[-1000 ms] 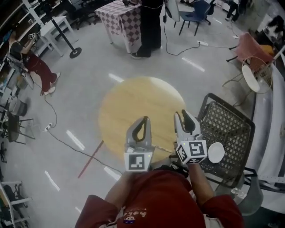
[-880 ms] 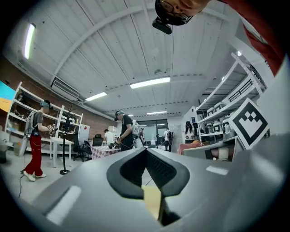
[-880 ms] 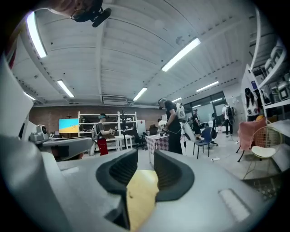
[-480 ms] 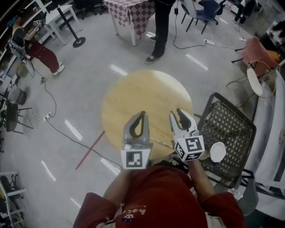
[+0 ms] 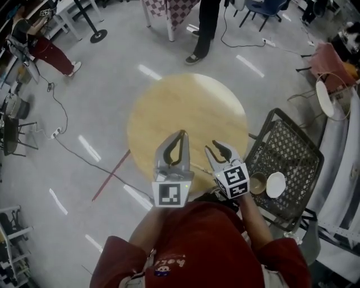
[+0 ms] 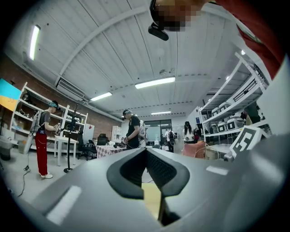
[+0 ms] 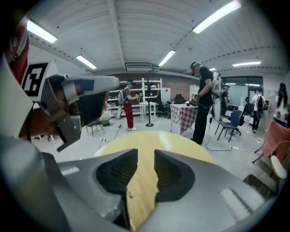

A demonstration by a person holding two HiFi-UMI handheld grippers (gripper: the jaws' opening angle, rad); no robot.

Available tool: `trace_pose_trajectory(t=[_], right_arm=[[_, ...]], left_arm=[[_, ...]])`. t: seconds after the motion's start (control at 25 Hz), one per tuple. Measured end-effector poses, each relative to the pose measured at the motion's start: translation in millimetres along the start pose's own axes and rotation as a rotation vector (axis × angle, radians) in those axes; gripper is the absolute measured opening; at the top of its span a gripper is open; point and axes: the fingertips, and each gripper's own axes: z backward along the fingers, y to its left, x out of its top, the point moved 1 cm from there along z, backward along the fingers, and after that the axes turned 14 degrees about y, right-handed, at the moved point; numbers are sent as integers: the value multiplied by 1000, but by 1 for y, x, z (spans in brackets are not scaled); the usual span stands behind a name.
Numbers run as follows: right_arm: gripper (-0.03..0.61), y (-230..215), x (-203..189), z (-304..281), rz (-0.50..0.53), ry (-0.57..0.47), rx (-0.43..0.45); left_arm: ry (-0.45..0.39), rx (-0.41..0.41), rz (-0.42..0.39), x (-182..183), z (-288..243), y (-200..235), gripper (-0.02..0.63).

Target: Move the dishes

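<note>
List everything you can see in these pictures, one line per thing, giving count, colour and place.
table: one, round, pale wood, middle of the floor
chair: one, black mesh, right of the table
bowl: one, brown, on the chair
plate: one, white, on the chair, right of the bowl
checked table: one, dark and white checks, far side of the room
bystanders: two, one in black trousers by the checked table, one in red trousers at far left
left gripper: one, grey, shut, empty, over the table's near edge
right gripper: one, grey, open, nothing between its jaws, beside the left gripper
</note>
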Motion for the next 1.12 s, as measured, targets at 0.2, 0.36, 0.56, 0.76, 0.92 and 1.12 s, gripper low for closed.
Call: trace_pose_trajectory(t=[0.2,0.36,0.56,0.76,0.92,1.12], right_arm=[[106,26,-39,-20,132,168,91],[107,41,-70,-35,222,303,152],[123,58,-106,-48,320,473,202],[123,65,-129,-57,370,563,212],[124,66,-146,-65,429,647,216],[125,67,-166,-71,458,729,229]], left_arm=[[19,7,30,-9,3,0,7],[9,16,30,-11,5,6,6],[24,21,40,-16,10,15,7],[49,20,63,-24,12,20,8],[42,18,62,-25,11,26,7],[53,15,62,-30,10,30,6]])
